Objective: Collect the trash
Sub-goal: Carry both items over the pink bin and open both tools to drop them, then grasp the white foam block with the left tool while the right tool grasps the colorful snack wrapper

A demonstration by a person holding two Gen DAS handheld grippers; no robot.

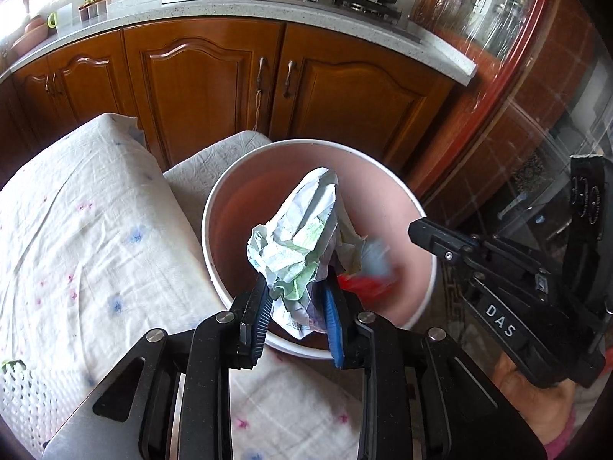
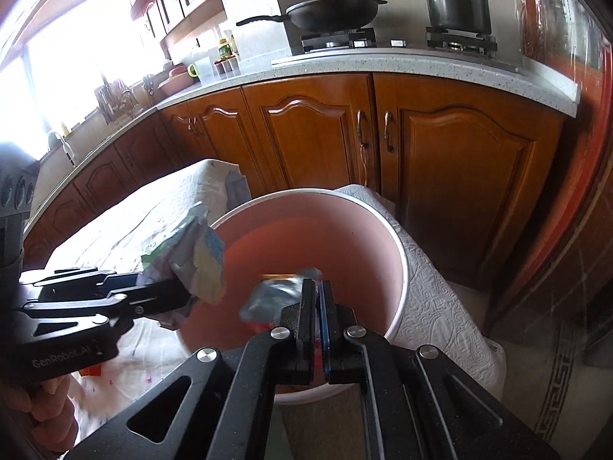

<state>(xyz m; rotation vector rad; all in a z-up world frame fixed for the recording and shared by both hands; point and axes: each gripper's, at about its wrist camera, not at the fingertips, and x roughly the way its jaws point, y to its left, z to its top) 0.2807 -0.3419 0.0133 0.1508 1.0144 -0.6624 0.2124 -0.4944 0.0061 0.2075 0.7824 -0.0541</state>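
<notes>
Both tools are matte black: the left gripper (image 1: 297,308) has blue ribbed pads and round silver screws on its linkage arms, the right gripper (image 2: 320,320) matches. White lettering reads "DAS" and "GenRobot.AI". A pink sleeve (image 1: 561,435) peeks out.

crumpled paper (image 1: 302,241): held over bucket | pink bucket (image 1: 383,176): upright, silver-red wrapper (image 2: 268,299) inside

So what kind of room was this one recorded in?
A home kitchen, most likely: a gas hob carrying a wok and a steel pot, set in a speckled countertop over wooden cabinet doors.
</notes>
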